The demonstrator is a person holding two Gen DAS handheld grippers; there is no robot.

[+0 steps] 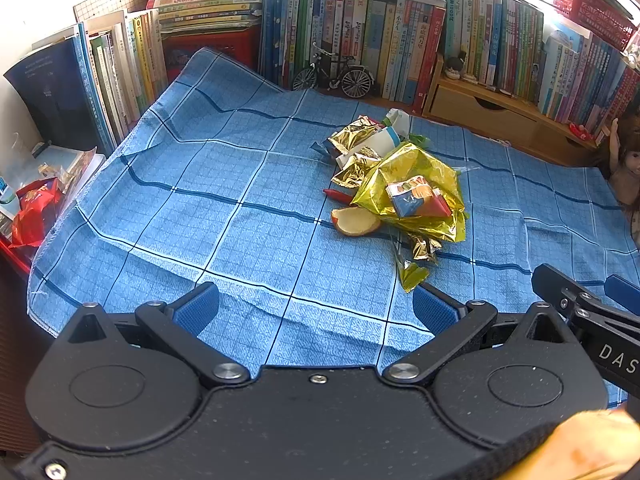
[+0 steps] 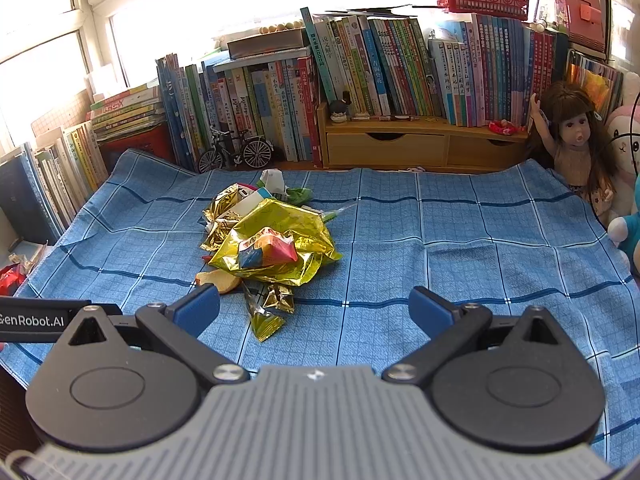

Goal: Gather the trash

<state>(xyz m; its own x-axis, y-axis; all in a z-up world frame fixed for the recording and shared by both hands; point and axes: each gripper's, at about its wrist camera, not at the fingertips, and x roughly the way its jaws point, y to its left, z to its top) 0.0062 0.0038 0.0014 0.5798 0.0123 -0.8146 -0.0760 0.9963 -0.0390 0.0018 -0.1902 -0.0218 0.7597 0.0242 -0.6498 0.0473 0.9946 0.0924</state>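
A heap of trash lies on the blue checked cloth (image 1: 240,184) (image 2: 440,248): a crumpled yellow foil bag (image 1: 416,176) (image 2: 276,220) with a folded colourful wrapper (image 1: 416,200) (image 2: 268,252) on top, gold wrappers (image 1: 352,136) (image 2: 224,204), white paper (image 1: 384,140) and an apple slice (image 1: 354,221) (image 2: 218,280). A small gold wrapper (image 1: 412,276) (image 2: 266,320) lies nearest. My left gripper (image 1: 316,306) is open, left of and nearer than the heap. My right gripper (image 2: 314,306) is open, the small gold wrapper just ahead of its left finger. Both hold nothing.
Rows of books (image 1: 360,40) (image 2: 400,64) line the back and left edges. A model bicycle (image 1: 334,76) (image 2: 236,152) and a wooden drawer unit (image 1: 488,116) (image 2: 400,148) stand behind the cloth. A doll (image 2: 576,144) and plush toys sit at the right. A red bag (image 1: 32,212) lies left.
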